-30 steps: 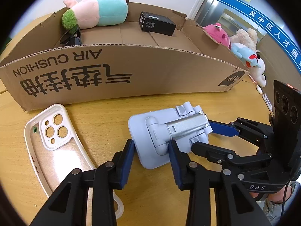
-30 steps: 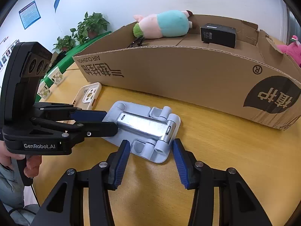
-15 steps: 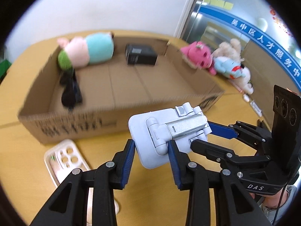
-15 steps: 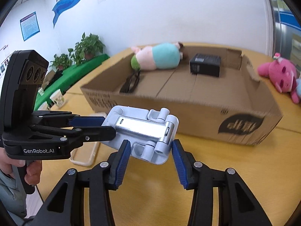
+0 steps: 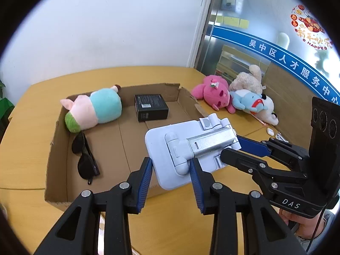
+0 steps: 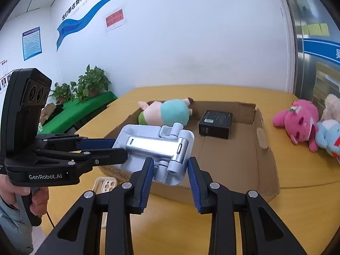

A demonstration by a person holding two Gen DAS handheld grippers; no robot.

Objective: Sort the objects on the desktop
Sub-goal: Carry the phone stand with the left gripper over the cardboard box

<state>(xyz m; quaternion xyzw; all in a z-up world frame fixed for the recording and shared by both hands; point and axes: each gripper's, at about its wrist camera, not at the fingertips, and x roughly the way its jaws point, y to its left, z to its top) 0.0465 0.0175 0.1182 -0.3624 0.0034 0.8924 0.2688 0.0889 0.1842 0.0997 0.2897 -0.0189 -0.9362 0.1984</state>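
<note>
1. Your pale blue plastic phone stand with the silver metal hinge arm (image 5: 191, 146) is lifted off the yellow wooden table (image 5: 31, 127) and hangs over the near wall of the open brown cardboard box (image 5: 57, 148).
2. It sits between your two tools: the left gripper (image 5: 171, 167) has one end of the stand between its blue pads, and the right gripper (image 6: 170, 169) has the hinge end between its own.
3. In the left wrist view the right gripper's fingers reach in from the right side and close on the stand's edge; in the right wrist view the left gripper does the same from the left.
4. Both pairs of jaws are only partly apart, pressed on the stand, so each tool is gripping it.
5. Readable writing: "DAS" on the right tool's body (image 5: 291, 204) and "GenRobot.AI" on the left tool's body (image 6: 45, 176).
6. The glass door behind carries a blue band of white Chinese characters (image 5: 286, 61) and "HAPPY" under red lettering.
7. Inside the box lie a pink, teal and green plush pig (image 5: 93, 110), a black rectangular carton (image 5: 150, 107) and black sunglasses (image 5: 85, 157).
8. A cream phone case (image 6: 106, 186) lies on the table outside the box, and a pink plush toy (image 5: 212, 94) lies with other plush toys at the table's far right.
</note>
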